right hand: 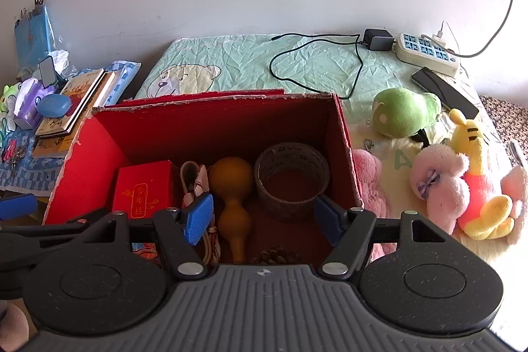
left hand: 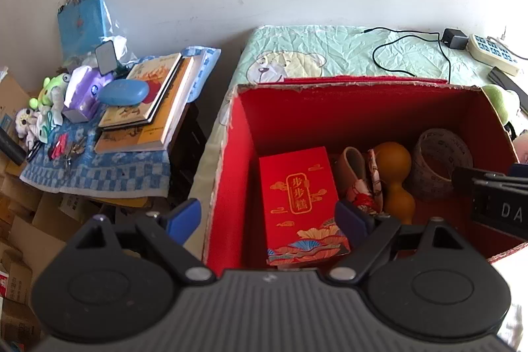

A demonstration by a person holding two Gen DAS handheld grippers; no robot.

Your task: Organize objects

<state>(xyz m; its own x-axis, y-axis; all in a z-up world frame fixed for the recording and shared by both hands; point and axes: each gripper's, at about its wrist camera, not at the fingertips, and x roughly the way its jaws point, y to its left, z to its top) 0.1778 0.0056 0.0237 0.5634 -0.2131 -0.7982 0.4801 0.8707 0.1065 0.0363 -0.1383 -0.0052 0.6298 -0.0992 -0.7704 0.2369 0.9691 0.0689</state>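
Note:
An open red cardboard box stands on the bed. Inside lie a red gift carton, a brown gourd, a tape roll, a patterned cloth item and a pine cone. My left gripper is open and empty, straddling the box's left wall. My right gripper is open and empty above the box's near edge; it also shows in the left wrist view.
Plush toys lie right of the box: green, pink, yellow-and-red. A power strip, charger with cable and black remote lie on the bedsheet. A side table holds books, a blue case and small toys.

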